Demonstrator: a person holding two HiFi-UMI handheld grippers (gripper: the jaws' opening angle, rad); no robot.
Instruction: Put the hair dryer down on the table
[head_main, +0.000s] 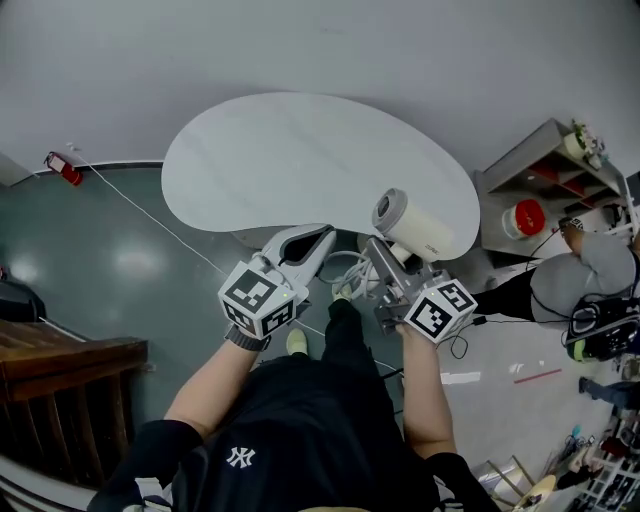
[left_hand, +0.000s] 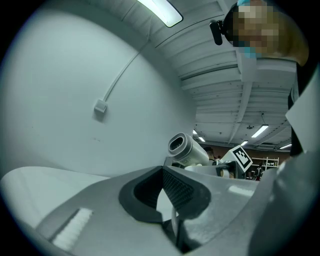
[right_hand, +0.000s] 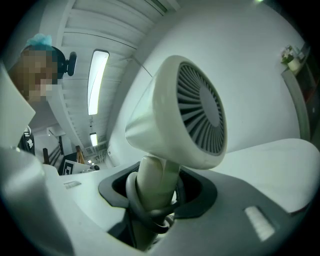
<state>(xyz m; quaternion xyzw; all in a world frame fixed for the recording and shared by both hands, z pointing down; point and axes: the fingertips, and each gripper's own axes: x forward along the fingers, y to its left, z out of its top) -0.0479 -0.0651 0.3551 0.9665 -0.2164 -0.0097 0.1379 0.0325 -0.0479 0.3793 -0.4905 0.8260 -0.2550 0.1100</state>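
White hair dryer (head_main: 415, 225), handle clamped in right gripper's (head_main: 385, 258) jaws, hangs over the tabletop's (head_main: 300, 150) near edge; left gripper's (head_main: 322, 238) jaws closed.

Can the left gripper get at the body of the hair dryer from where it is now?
Probably yes: the left gripper hangs beside the hair dryer with a clear gap between them, but its fingers look shut and must open first.

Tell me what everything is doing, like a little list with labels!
hair dryer: white, held up by its handle, not set down yet
right gripper: shut on the hair dryer's handle
left gripper: tips together, beside the right gripper
cord: loops between the two grippers
table: white, rounded, just ahead
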